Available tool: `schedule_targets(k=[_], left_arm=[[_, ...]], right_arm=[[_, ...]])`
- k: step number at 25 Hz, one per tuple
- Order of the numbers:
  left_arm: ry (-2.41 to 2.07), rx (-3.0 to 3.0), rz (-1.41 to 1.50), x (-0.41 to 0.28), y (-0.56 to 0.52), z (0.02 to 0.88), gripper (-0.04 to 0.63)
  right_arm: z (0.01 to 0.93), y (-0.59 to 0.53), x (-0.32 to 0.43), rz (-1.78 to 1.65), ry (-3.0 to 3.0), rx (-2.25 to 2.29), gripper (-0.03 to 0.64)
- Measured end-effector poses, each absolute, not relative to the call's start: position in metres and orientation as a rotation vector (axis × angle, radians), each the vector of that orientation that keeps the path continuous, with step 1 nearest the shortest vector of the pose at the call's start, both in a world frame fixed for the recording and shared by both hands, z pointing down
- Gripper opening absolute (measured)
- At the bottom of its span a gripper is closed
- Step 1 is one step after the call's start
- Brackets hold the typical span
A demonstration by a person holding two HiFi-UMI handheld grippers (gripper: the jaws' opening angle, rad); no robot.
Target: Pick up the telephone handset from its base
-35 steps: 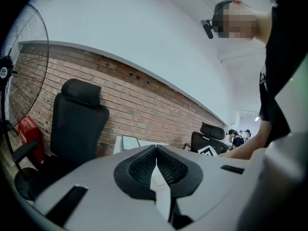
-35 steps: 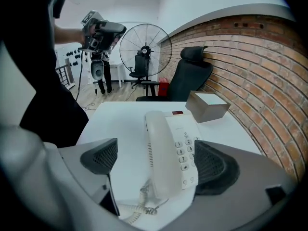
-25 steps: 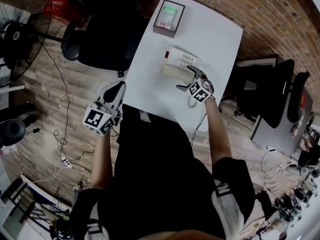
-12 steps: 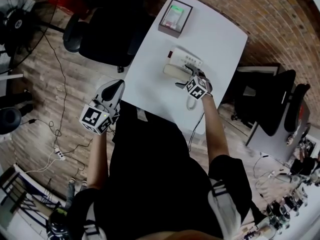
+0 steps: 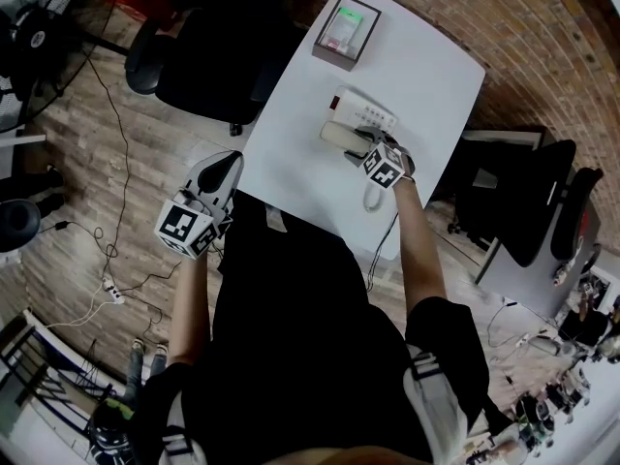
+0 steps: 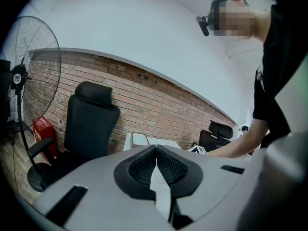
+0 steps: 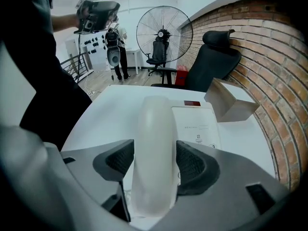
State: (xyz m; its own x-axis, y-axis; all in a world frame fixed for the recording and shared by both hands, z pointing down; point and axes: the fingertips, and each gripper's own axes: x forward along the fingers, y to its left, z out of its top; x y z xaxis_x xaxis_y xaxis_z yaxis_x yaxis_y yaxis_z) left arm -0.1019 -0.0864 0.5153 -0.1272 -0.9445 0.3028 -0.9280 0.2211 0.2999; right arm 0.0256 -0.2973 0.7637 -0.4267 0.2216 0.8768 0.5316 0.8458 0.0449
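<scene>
Closing on the handset [image 7: 153,138], your right gripper [image 5: 368,150] has just been narrowing its jaws, and both pads press against the handset's sides near its closer end. The handset lies lengthwise on the phone base [image 7: 196,124], which sits on the white table [image 5: 291,163]. Your left gripper [image 6: 156,153] hangs beside the table's edge, its jaws together with nothing between them.

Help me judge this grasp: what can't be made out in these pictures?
- Right gripper view: the right gripper has just been closing its jaws on the handset; its underside and cradle hide beneath it.
- Same view: a jaw covers keys on the base.
- Head view: box contents too small.
</scene>
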Motion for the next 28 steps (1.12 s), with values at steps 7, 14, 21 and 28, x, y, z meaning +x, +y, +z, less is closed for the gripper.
schedule_targets(k=[7, 14, 21, 28], left_arm=[[-2.086, 1.729, -0.054, -0.1006, -0.0849, 0.5131, 0.018], [-2.098, 1.718, -0.063, -0.1026, -0.0808, 0.5125, 0.018], [-2.102, 1.718, -0.069, -0.1028, -0.0798, 0.5101, 0.018], [-2.097, 1.731, -0.056, -0.1018, -0.0803, 0.5075, 0.018]], right_arm=[[0.7632, -0.2962, 0.0253, -0.406, -2.014, -0.563, 0.224], [0.7652, -0.2962, 0.0245, -0.366, -2.002, -0.554, 0.213], [0.7645, -0.2954, 0.0252, -0.384, -2.002, -0.517, 0.21], [0.7641, -0.2967, 0.0261, -0.386, -1.981, -0.526, 0.21]])
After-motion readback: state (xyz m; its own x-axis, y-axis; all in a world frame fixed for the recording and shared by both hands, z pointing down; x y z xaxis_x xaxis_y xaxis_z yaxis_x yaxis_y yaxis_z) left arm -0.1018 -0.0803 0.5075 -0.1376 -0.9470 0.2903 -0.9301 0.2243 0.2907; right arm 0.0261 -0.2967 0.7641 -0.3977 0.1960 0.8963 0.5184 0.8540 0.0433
